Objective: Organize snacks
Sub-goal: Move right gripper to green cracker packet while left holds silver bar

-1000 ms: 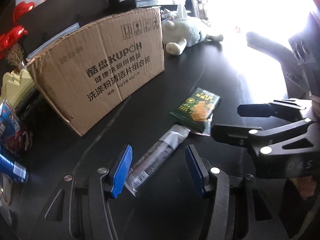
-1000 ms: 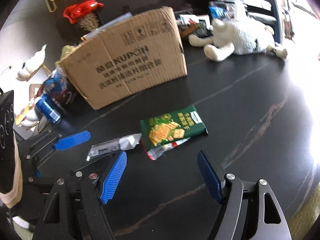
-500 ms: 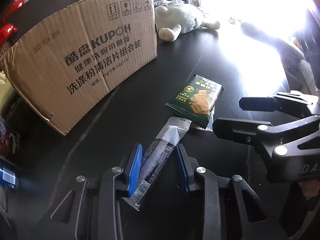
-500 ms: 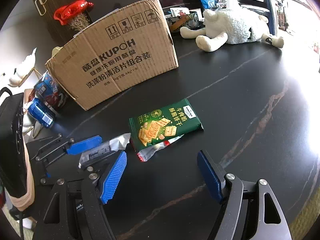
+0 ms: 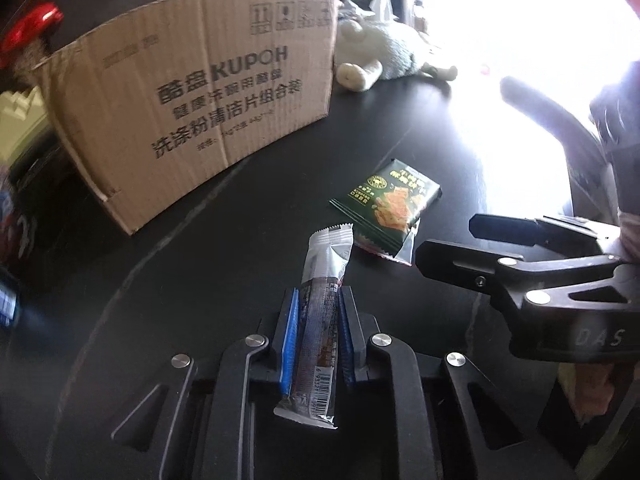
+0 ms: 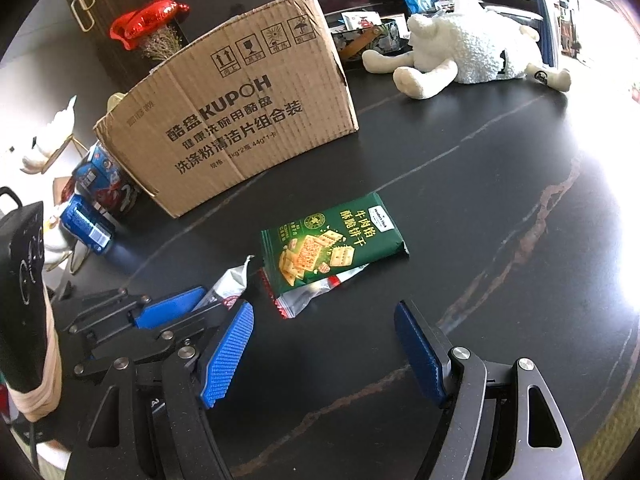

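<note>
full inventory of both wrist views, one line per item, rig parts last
snack stick: 1, silver-grey wrapper, clamped lengthwise in the left gripper
cracker pack: 1, green, flat on the table mid-scene
red-and-white wrapper: 1, partly under the cracker pack's near edge
cardboard box: 1, brown with black print, standing behind the snacks
plush toy: 1, white, lying right of the box
blue cans and packs: several, count unclear, left of the box
red foil decoration: 1, behind the box
table: 1, black with veining
left gripper: black, blue pads, jaws just closed onto the snack stick
right gripper: black, blue pads, open, nothing between them, near the cracker pack
</note>
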The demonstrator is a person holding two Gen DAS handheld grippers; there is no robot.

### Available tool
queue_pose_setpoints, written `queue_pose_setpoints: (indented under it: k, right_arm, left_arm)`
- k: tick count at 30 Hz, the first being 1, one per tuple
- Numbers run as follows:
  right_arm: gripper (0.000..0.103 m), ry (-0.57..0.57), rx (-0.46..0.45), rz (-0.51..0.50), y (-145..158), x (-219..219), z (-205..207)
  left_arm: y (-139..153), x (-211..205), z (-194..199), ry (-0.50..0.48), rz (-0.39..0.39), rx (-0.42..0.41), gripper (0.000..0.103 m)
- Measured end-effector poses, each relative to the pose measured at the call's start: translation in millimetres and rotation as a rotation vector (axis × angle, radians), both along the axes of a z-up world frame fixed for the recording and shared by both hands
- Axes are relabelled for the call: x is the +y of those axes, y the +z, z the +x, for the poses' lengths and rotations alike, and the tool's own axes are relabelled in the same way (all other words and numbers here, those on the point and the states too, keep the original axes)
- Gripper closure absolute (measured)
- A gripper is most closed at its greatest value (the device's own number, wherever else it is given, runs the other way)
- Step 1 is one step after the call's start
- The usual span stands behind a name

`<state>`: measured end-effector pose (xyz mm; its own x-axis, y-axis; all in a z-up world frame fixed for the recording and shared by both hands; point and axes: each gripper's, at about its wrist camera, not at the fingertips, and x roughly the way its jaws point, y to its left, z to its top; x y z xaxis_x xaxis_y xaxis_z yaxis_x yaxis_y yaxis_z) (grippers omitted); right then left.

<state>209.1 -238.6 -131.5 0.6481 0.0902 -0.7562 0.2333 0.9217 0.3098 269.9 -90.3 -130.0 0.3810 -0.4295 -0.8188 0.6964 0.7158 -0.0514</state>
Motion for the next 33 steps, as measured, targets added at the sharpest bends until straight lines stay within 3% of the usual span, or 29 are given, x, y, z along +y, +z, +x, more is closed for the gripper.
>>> queue_pose_setpoints:
  k: [11,14,18,33]
  right_arm:
    - [0.029,0.069,-0.012,-0.039,8.1,-2.9,3.7]
    - [0.02,0.094,-0.019,-0.07,9.6,-3.3,6.8]
    - [0.019,0.129,-0.032,-0.102,11.8,-5.8,14.0]
    - [0.015,0.275,0.018,-0.223,-0.3,-2.7,51.9]
  left_arm:
    - [26.7,20.1,-11.9,0.235,-0.11,0.004,0.084]
    - [29.1,21.6,-11.8,0.279,-0.152,0.023,0.084]
    - [32.3,20.2,-11.6,0.332,-0.171,0.007,0.084]
    - [26.1,5.3,-4.1,0.378,-0.177,0.003,0.084]
